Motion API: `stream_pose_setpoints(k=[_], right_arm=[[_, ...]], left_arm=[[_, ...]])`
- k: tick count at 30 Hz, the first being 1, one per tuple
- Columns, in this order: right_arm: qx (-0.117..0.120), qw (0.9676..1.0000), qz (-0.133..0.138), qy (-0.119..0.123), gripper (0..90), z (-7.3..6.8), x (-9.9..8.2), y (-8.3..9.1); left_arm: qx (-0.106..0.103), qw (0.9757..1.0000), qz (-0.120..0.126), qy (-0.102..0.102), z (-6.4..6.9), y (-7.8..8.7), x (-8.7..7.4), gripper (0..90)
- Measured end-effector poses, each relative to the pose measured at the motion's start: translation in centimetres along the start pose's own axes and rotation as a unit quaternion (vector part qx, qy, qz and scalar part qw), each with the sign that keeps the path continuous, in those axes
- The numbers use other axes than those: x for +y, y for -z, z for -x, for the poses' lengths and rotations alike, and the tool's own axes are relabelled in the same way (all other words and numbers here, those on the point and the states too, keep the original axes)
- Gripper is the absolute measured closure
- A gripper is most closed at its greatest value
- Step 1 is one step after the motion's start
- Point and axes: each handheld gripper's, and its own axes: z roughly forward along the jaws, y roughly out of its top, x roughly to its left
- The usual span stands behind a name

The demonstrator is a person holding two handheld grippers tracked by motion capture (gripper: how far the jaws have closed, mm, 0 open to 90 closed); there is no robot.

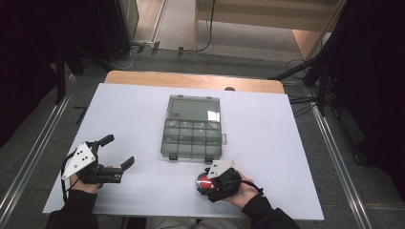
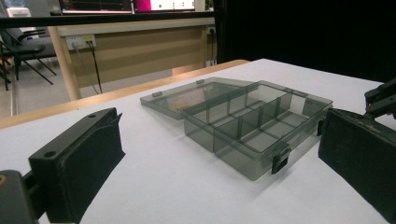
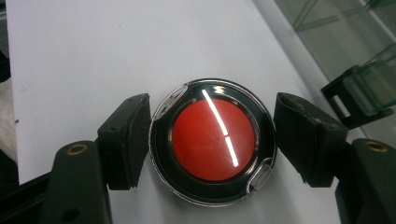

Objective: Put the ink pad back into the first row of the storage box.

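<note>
So the right gripper (image 3: 212, 140) fingers pinch a red button (image 3: 213, 140); left gripper (image 1: 114, 155) fingers spread, open box (image 1: 192, 128) just beyond on the counter (image 1: 267, 143).

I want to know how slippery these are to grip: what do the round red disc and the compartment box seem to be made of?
Round red disc: glossy, probably plastic under a clear cover; it mirrors bright light streaks. Compartment box: smoky see-through hard plastic, dividers visible through its walls, black latches. Both look smooth.

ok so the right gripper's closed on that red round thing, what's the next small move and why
Probably lift it straight up. The right gripper has both pads against the red round case, which lies flat on the white table. The open compartment box sits just beyond it, the likely destination.
</note>
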Motion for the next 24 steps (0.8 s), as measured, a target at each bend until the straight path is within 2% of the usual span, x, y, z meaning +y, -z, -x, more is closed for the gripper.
stream_pose_setpoints(k=[8,17,24], right_arm=[[-0.004,0.9998,0.019,-0.002,31.2,0.2,0.8,1.3],[-0.016,0.9985,0.053,0.004,31.3,0.8,3.6,2.3],[-0.025,0.9977,0.063,0.0,31.3,1.5,4.6,2.5]], left_arm=[[-0.003,1.0,-0.002,-0.002,0.1,-0.1,0.0,0.0],[-0.002,1.0,0.0,-0.003,0.2,0.1,0.0,0.0],[-0.003,1.0,-0.002,0.0,0.2,0.0,0.0,0.0]])
